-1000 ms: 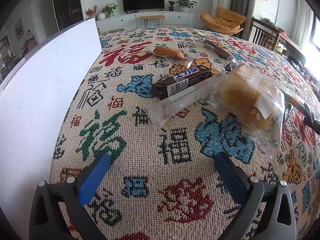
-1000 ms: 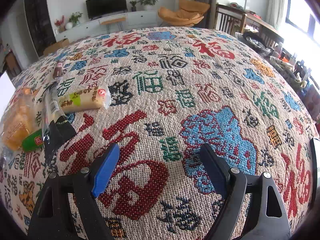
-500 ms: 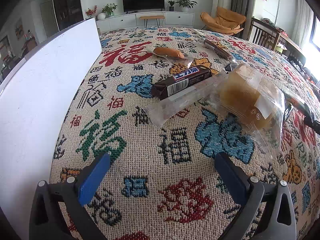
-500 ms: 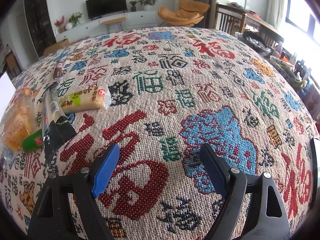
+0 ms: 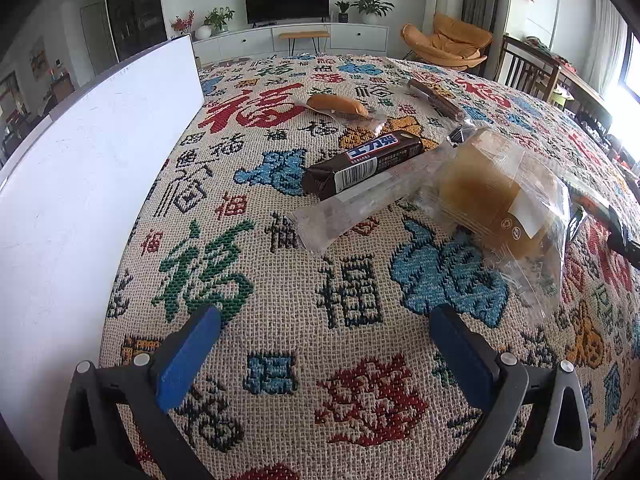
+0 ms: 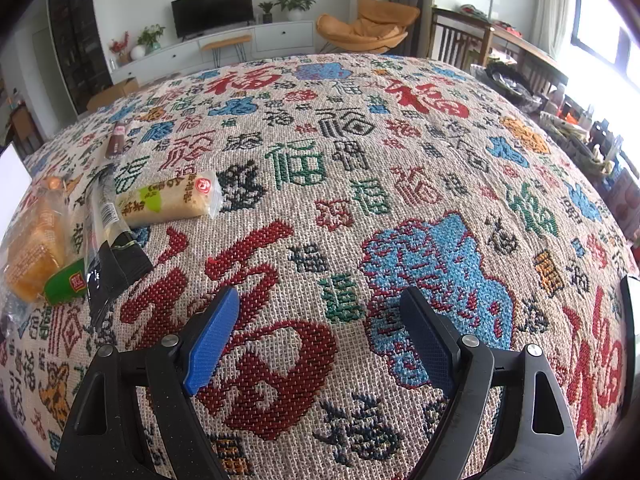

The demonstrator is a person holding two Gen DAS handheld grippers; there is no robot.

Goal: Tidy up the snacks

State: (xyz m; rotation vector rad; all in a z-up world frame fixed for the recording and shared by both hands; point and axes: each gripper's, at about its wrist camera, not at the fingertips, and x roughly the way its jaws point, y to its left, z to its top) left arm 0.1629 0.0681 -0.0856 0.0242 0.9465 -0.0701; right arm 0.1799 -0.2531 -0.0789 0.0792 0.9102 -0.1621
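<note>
Several wrapped snacks lie on a patterned tablecloth. In the left wrist view a brown chocolate bar point(image 5: 366, 165) lies on a clear wrapper point(image 5: 352, 204), a bagged cake point(image 5: 496, 196) to its right, an orange sausage point(image 5: 337, 105) and a dark stick snack point(image 5: 436, 100) farther back. My left gripper point(image 5: 320, 332) is open and empty, short of them. In the right wrist view a yellow-green snack pack point(image 6: 172, 200), a black-and-clear packet point(image 6: 110, 248), a green packet point(image 6: 66, 282) and the cake point(image 6: 34, 248) lie at the left. My right gripper point(image 6: 320, 316) is open and empty, right of them.
A white board or box wall point(image 5: 88, 168) stands along the table's left side. Beyond the table are a TV cabinet point(image 5: 288, 36), an orange chair point(image 5: 448, 42) and wooden chairs point(image 5: 524, 68) at the right.
</note>
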